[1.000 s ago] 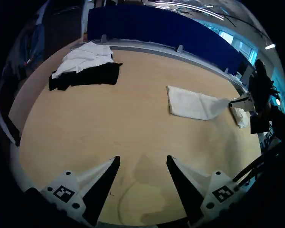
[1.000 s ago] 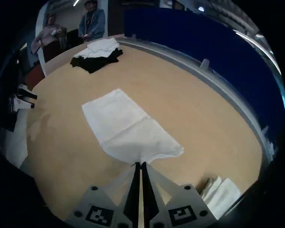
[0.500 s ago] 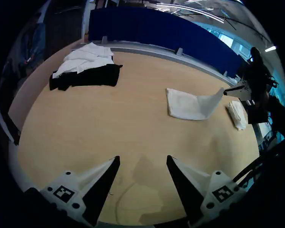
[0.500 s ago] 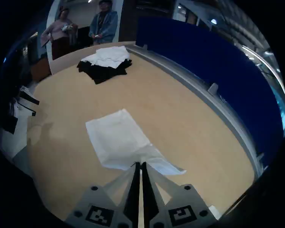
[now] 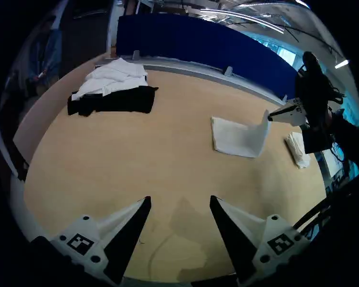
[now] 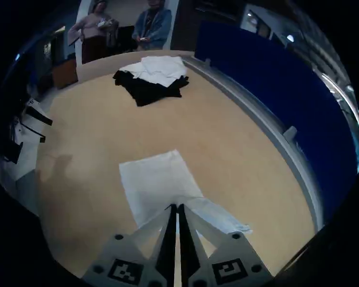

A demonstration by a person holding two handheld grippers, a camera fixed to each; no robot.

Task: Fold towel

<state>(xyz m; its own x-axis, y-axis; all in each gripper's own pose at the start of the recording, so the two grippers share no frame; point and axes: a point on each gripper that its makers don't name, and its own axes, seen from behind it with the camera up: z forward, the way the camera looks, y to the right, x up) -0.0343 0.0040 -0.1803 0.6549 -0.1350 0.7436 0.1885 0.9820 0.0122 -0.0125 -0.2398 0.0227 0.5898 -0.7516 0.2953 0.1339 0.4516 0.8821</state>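
The right gripper (image 6: 174,206) clamps the towel (image 6: 153,184) by its near edge; the left gripper (image 5: 179,200) gapes empty. Unpinned, it could slide.

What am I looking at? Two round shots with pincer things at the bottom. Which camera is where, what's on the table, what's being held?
There is no robot here. A person holds a two-finger gripper in each hand, and a fisheye camera rides on each one, looking along its fingers. In the left gripper view, the left gripper is open above the wooden table and holds nothing. In the right gripper view, the right gripper is shut on one edge of the white towel, lifting that edge while the rest lies flat. The left gripper view shows the same lift from farther off. Also on the table are a pile of white and black cloth at the far end and a folded white cloth beside the towel, apart from it.
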